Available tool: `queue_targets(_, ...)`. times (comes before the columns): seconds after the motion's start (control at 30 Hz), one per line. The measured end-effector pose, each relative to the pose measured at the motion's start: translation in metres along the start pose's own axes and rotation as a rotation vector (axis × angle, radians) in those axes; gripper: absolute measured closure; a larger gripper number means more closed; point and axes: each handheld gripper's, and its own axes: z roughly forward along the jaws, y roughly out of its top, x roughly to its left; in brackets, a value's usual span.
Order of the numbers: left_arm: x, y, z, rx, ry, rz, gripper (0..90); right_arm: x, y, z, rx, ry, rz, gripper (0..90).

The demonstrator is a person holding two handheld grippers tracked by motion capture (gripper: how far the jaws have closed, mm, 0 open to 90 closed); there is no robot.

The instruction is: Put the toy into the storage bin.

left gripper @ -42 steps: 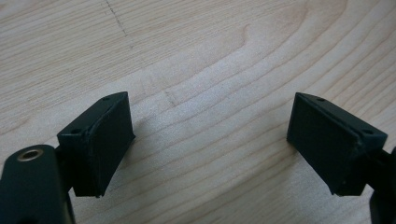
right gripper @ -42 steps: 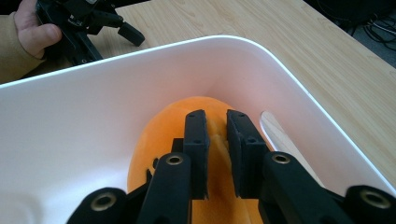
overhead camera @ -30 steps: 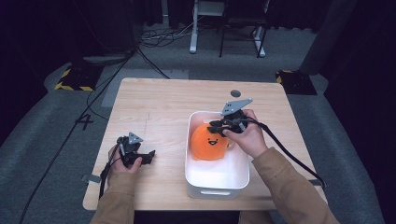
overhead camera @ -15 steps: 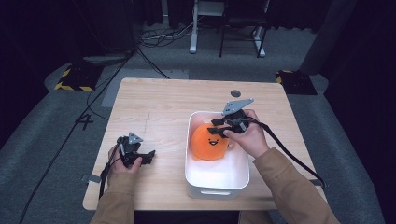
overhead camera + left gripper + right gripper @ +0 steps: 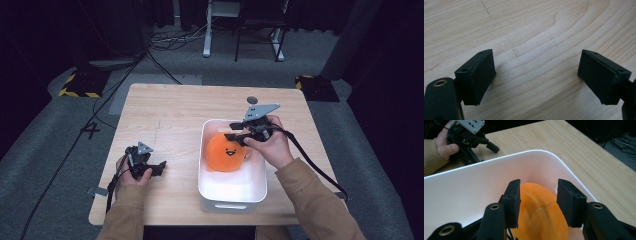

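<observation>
We see the orange plush toy (image 5: pixel 541 212) directly under our right claw (image 5: pixel 538 203), inside the white bin (image 5: pixel 210 185). Its jaws have just been opening and stand half wide, off the toy. Our left claw (image 5: pixel 536 77) rests wide and empty on the worktop (image 5: pixel 170 110), well apart.

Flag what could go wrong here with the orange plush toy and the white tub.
The right gripper has just been opening its jaws over the orange plush toy in the white tub. The soft fabric might catch on a jaw and lift out as the hand withdraws. That hand is also near the tub's rim, so pulling back could nudge the tub.
</observation>
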Motion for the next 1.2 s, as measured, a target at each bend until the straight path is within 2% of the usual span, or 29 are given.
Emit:
queue_targets(0.13, 0.0, 0.0, 0.0, 0.0, 0.0, 0.0, 14.7, -0.001, 0.003, -0.014, -0.029, -0.027, 0.0, 47.9)
queue_targets(0.3, 0.0, 0.0, 0.0, 0.0, 0.0, 0.0, 14.7, -0.004, 0.001, -0.031, -0.079, -0.043, 0.042, 44.1)
queue_targets(0.4, 0.0, 0.0, 0.0, 0.0, 0.0, -0.001, 14.7, -0.011, -0.003, -0.041, -0.078, -0.076, 0.061, 40.2)
queue_targets(0.47, 0.0, 0.0, 0.0, 0.0, 0.0, 0.001, 14.7, -0.013, -0.004, -0.048, -0.051, -0.112, 0.055, 37.9)
queue_targets(0.57, 0.0, 0.0, 0.001, -0.006, 0.004, -0.001, 14.6, -0.017, -0.009, -0.058, -0.087, -0.104, 0.079, 37.9)
queue_targets(0.63, 0.0, 0.0, 0.001, -0.005, 0.002, 0.0, 14.5, -0.019, -0.012, -0.065, -0.076, -0.133, 0.082, 35.6)
queue_targets(0.73, 0.0, 0.0, 0.001, -0.005, 0.002, 0.0, 14.5, -0.022, -0.015, -0.076, -0.029, -0.198, 0.075, 29.2)
queue_targets(0.77, 0.0, 0.0, 0.001, -0.005, 0.002, 0.0, 14.5, -0.022, -0.016, -0.079, -0.019, -0.199, 0.08, 27.9)
queue_targets(0.87, 0.0, 0.0, 0.001, -0.005, 0.002, 0.0, 14.5, -0.023, -0.021, -0.088, -0.049, -0.178, 0.102, 27.1)
queue_targets(1.03, 0.0, 0.0, 0.001, -0.005, 0.002, 0.001, 14.5, -0.03, -0.034, -0.099, -0.026, -0.236, 0.106, 25.4)
queue_targets(1.2, 0.0, 0.0, 0.001, -0.005, 0.002, 0.0, 14.5, -0.036, -0.05, -0.108, 0.004, -0.267, 0.128, 24.4)
